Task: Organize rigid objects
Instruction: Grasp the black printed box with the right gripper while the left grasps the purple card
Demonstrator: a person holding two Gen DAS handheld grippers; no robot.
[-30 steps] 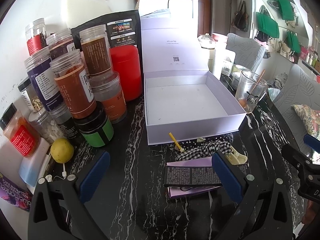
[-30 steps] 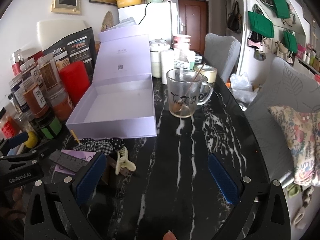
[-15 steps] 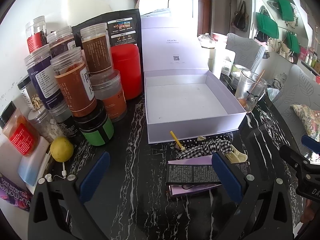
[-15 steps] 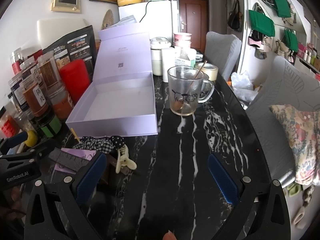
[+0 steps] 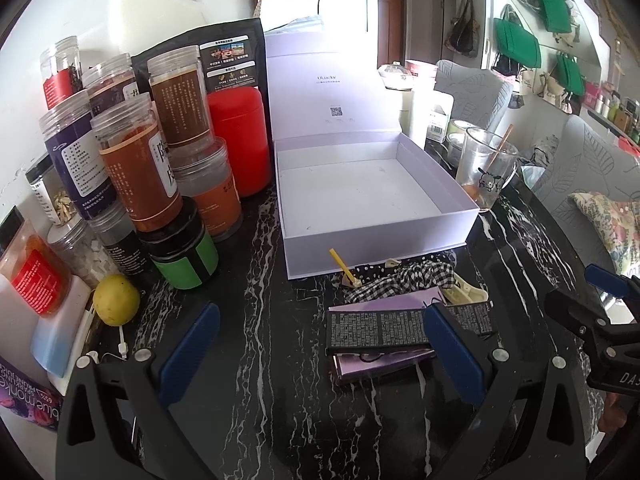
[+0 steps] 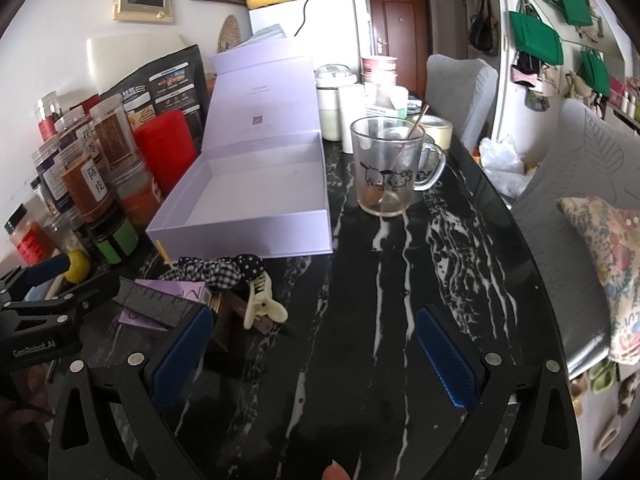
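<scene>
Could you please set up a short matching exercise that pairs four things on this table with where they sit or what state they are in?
Things:
1. lilac box
2. glass mug
3. lemon
4. cream hair clip

Places or states:
A. in front of the green-labelled jar, at the table's left edge
B. lid up, nothing inside
C. beside the checked scrunchie, in front of the box
D. to the right of the box, with a stick standing in it

Pairs: 1-B, 2-D, 3-A, 4-C
</scene>
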